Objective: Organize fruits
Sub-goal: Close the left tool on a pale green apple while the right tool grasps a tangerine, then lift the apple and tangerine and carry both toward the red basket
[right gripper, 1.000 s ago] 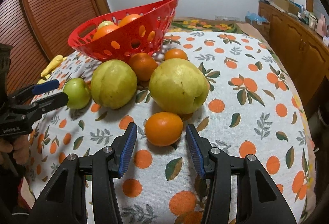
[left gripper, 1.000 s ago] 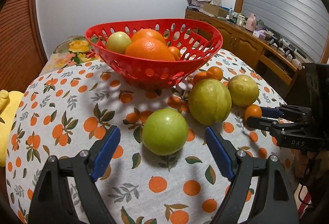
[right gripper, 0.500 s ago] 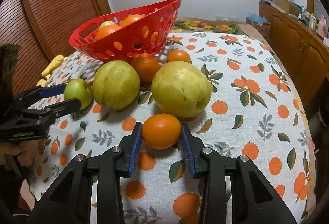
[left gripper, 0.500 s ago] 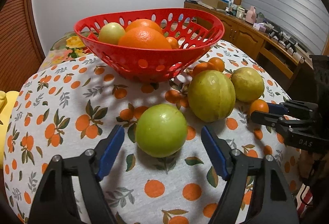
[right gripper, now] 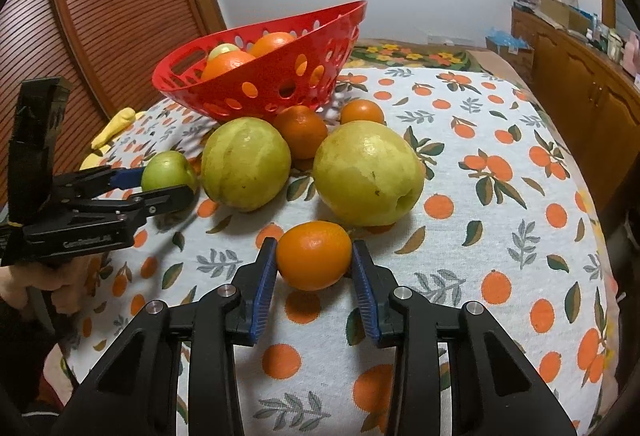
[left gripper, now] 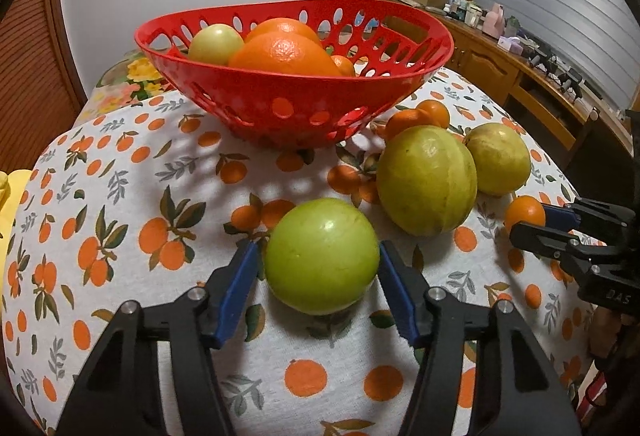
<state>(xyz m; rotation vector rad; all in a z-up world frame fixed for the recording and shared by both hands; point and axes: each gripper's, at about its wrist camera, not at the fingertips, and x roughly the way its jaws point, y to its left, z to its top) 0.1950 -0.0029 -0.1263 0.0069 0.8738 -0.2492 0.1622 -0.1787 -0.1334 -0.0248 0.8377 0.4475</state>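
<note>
A green apple lies on the orange-print tablecloth between the blue pads of my left gripper. Its jaws are closing, the pads right at the apple's sides with a sliver of gap on the left. My right gripper is shut on a small orange that rests on the cloth. A red perforated basket behind holds oranges and a pale apple. Two big yellow-green fruits and two small oranges lie between basket and grippers.
A yellow object lies at the table's left edge. A wooden sideboard with clutter runs along the right, and a slatted wooden door stands at the left. A person's hand holds the left gripper.
The left gripper's jaws have narrowed from wide apart to just beside the green apple. The right gripper's pads closed onto the small orange and have stayed there.
</note>
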